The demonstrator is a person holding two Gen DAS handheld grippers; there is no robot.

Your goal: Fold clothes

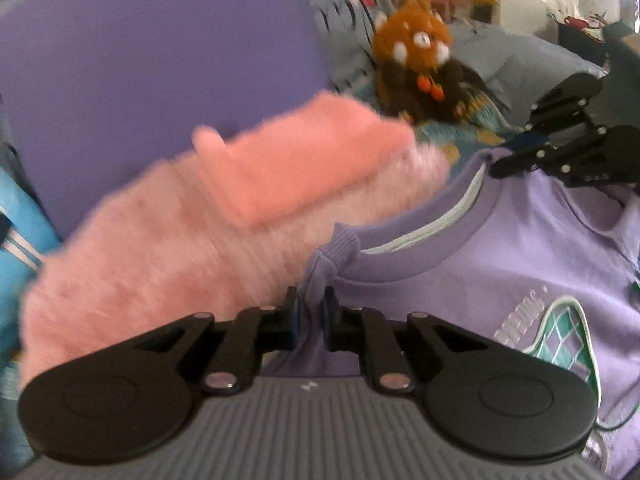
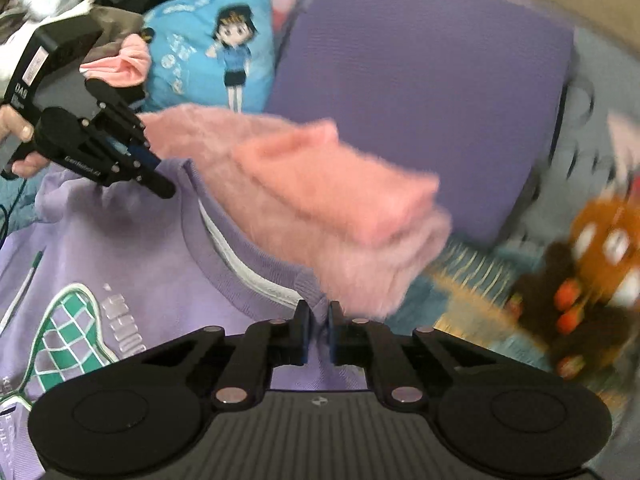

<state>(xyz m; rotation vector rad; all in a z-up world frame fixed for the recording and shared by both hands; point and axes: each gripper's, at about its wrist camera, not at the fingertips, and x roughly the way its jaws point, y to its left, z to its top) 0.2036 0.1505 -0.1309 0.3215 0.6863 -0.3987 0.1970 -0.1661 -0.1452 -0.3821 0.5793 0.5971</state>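
Both grippers held a lilac sweatshirt (image 1: 500, 248) at its neckline. The left gripper (image 1: 311, 312) had its fingers nearly closed on the ribbed collar's left end; the right gripper (image 2: 318, 320) pinched the collar's other end likewise. The sweatshirt's printed front faced the cameras, the shoulders apparently lifted. A pink fluffy garment (image 1: 224, 216) lay folded just beyond the collar, touching it. Judged step: carrying or spreading the sweatshirt by its shoulders; whether before folding or between folds could not be settled. Any next move called for equal tension at both grips. The surface was a bed (image 2: 472, 280) with patterned bedding, bearing a purple cushion (image 1: 160, 48), a blue cushion (image 2: 208, 40) and a plush toy (image 1: 416, 64); the room looked cluttered.
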